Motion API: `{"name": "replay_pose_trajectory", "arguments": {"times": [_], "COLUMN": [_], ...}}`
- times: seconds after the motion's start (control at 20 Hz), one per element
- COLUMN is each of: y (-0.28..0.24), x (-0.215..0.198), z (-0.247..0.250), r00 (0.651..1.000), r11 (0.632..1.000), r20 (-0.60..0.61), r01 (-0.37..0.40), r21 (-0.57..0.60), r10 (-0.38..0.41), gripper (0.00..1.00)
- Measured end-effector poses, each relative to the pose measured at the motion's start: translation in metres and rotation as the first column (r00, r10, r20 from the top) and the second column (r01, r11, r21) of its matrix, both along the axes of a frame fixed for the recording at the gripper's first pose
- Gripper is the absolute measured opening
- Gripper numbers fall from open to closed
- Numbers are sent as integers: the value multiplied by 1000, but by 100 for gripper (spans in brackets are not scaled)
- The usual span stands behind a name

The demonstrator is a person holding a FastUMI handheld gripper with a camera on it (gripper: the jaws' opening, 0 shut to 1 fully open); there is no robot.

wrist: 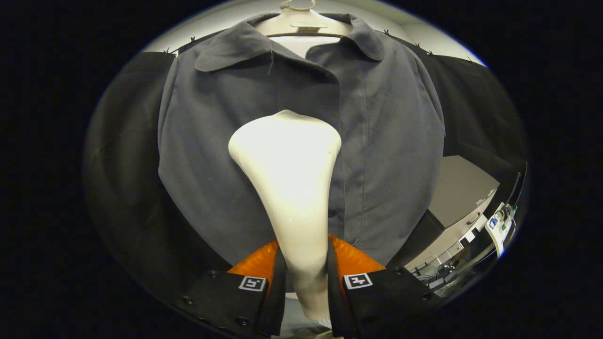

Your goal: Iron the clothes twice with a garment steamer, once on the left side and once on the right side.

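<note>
A grey collared shirt [386, 141] hangs on a pale hanger [301, 21] straight ahead. My gripper [304, 256] is shut on the handle of a cream garment steamer [287, 160], both fingers pressing its narrow neck. The steamer's wide head rises beyond the fingers and lies over the middle of the shirt front, just left of the button placket. Whether the head touches the cloth I cannot tell.
Black booth cloth [127, 155] hangs behind the shirt on both sides. Low on the right stand a grey cabinet [459, 193] and some equipment with cables [499, 221].
</note>
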State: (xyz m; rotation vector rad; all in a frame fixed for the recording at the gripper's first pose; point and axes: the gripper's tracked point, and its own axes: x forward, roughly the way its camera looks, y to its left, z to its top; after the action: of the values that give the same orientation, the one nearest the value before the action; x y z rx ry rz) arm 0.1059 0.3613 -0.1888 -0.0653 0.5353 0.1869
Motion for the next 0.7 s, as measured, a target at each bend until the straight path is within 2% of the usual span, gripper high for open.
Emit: {"name": "replay_pose_trajectory", "arguments": {"times": [0.7], "y": [-6], "x": [-13], "z": [-104], "r00": [986], "r11": [995], "r20": [-169], "r01": [-7], "r21": [-97], "r10": [-10], "gripper": [46]}}
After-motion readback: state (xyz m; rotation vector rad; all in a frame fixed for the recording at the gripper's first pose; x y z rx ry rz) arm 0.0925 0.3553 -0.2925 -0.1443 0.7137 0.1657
